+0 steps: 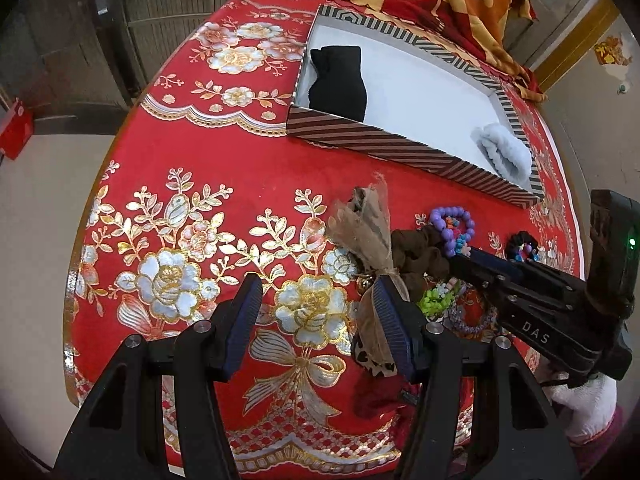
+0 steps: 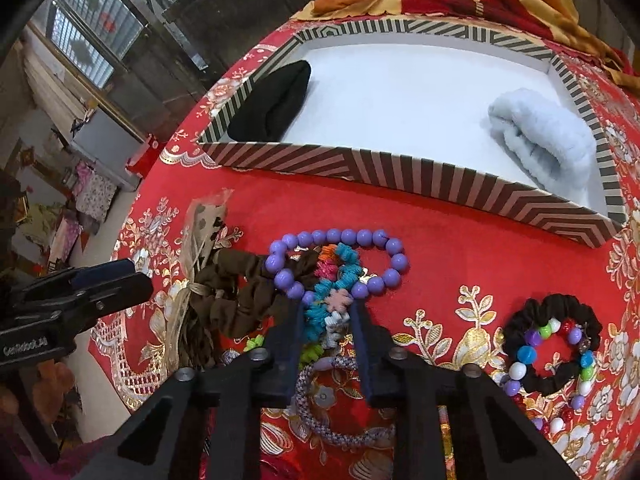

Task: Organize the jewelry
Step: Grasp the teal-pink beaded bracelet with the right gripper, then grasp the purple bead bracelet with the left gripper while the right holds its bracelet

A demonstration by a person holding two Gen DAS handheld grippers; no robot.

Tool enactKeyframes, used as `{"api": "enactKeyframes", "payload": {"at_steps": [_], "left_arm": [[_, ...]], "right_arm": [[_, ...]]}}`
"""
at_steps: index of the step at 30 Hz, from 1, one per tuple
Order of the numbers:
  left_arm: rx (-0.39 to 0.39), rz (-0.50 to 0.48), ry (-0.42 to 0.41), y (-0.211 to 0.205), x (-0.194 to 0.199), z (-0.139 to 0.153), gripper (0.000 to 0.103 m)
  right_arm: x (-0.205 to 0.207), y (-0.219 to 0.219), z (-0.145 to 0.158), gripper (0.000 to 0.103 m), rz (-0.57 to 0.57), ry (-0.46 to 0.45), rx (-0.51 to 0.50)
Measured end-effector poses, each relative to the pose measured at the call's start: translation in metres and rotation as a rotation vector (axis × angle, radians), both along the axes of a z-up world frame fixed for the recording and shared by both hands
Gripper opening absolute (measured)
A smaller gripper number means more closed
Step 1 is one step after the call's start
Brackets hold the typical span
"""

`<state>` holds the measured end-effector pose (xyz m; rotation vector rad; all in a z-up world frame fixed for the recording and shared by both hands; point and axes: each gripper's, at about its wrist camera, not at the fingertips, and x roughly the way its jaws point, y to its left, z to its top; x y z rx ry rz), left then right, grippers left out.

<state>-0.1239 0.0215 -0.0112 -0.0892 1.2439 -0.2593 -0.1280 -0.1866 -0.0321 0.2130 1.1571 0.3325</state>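
Left gripper (image 1: 318, 304) hangs low with its jaws spread wide apart. Right gripper (image 2: 328, 312) reaches forward, jaws parted narrowly, held by a white-gloved hand (image 1: 580, 400).

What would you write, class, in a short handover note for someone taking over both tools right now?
Left tool: open, empty, above the cloth by the tan bow.
Right tool: jaws straddle the multicolour knitted band, not visibly clamped.
Striped box holds only a black roll and a pale blue roll.
Left: purple bead bracelet, brown scrunchie, black scrunchie, woven cord ring, all outside the box.
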Motion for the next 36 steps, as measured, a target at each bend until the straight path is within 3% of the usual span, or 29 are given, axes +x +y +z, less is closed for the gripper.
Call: {"api": "enactKeyframes", "payload": {"at_steps": [2,11,21,25,31,33,35,36], "left_arm": [[0.000,0.000,-0.003,0.000,0.002,0.001,0.058],[-0.005,-0.021,-0.030,-0.009,0.012,0.013,0.058],[-0.008,-0.152,-0.038,-0.066,0.041,0.025,0.058],[0.056,-0.241,0.005,-0.097,0.053,0.009,0.058],[0.089,-0.309,0.103,-0.121,0.066,-0.020,0.057],[0.120,-0.334,0.101,-0.128,0.067,-0.025,0.049],[0.131,-0.359,0.114,-0.133,0.067,-0.029,0.036],[0.138,-0.368,0.126,-0.135,0.067,-0.033,0.025]], "right_arm": [[-0.003,-0.002,0.003,0.011,0.003,-0.007,0.003],[-0.016,-0.021,0.030,0.011,-0.046,-0.060,0.051],[-0.023,-0.051,0.051,0.011,-0.137,-0.103,0.063],[-0.028,-0.060,0.051,0.011,-0.164,-0.097,0.069],[-0.034,-0.067,0.052,0.011,-0.190,-0.095,0.078],[-0.035,-0.070,0.051,0.011,-0.199,-0.094,0.084],[-0.036,-0.072,0.049,0.011,-0.208,-0.092,0.088],[-0.036,-0.074,0.049,0.011,-0.211,-0.092,0.090]]}}
